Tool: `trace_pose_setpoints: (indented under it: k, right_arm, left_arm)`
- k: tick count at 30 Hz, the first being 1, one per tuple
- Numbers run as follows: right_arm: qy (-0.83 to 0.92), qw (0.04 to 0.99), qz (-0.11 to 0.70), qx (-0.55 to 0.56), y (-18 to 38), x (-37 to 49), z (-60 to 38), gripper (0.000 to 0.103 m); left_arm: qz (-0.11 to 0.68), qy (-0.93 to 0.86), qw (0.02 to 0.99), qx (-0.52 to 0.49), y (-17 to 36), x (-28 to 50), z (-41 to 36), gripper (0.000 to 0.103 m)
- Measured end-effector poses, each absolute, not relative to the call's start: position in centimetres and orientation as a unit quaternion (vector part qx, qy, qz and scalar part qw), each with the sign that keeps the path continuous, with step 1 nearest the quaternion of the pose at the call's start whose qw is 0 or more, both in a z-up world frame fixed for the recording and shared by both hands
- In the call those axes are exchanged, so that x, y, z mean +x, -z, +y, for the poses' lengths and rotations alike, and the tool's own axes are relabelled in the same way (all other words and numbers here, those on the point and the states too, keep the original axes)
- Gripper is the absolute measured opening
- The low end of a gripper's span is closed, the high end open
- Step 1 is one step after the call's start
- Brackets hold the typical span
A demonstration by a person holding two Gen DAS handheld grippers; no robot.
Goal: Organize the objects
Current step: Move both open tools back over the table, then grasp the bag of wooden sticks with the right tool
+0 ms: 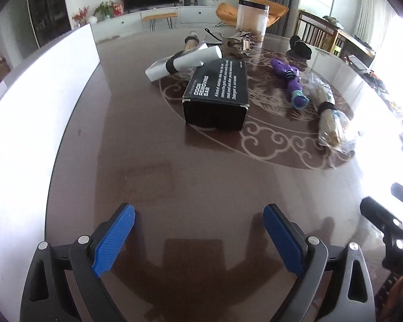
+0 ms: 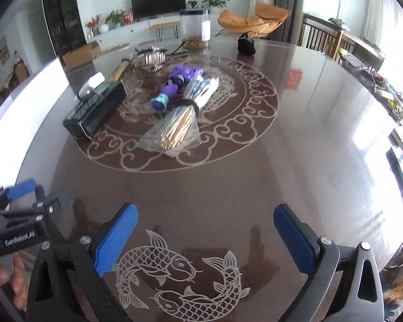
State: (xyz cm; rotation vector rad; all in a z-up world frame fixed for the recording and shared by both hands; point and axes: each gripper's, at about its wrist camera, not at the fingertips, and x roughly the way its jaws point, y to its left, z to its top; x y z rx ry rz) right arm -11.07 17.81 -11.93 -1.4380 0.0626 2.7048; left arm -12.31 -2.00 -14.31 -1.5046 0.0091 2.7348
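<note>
A loose cluster of objects is seen gathered at the centre of a round dark table, over its pale scrollwork medallion: a black box lettered "ODOR REMOVING BAR", a white tube banded in black touching it at its 11 o'clock, a purple toy at its 3 o'clock, and, beyond that, a cellophane-wrapped bundle of sticks tied with a dark band. A lidded clear jar, a crumpled foil packet and a small black pouch are set at 12 o'clock, toward the far rim. Nothing is held. The left gripper and right gripper are both carried over bare tabletop well short of the cluster, fingers spread wide with nothing between them. Trouble could come from the crowding: the box could be nudged against the tube and send it rolling, while the slick cellophane could slip from the pads, and the two grippers, already close side by side, could collide if both are driven toward the same item.
</note>
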Motion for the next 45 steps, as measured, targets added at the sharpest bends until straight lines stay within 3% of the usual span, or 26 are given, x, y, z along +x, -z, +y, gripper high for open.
trace_pose_setpoints:
  k: [32, 40, 45]
  right_arm:
    - [-0.884, 0.039, 0.089, -0.456, 14.2, -13.2, 19.6, 0.103]
    - [-0.881, 0.01, 0.178, -0.438, 13.5, -12.8, 22.0, 0.103]
    - [-0.872, 0.004, 0.153, -0.465, 13.3, -15.2, 21.2, 0.103]
  left_arm:
    - [0.002, -0.885, 0.0, -0.465, 14.9, -14.2, -2.0, 0.103]
    - [0.002, -0.885, 0.0, -0.465, 14.9, -14.2, -2.0, 0.103]
    - [0.002, -0.885, 0.0, -0.465, 14.9, -14.2, -2.0, 0.103]
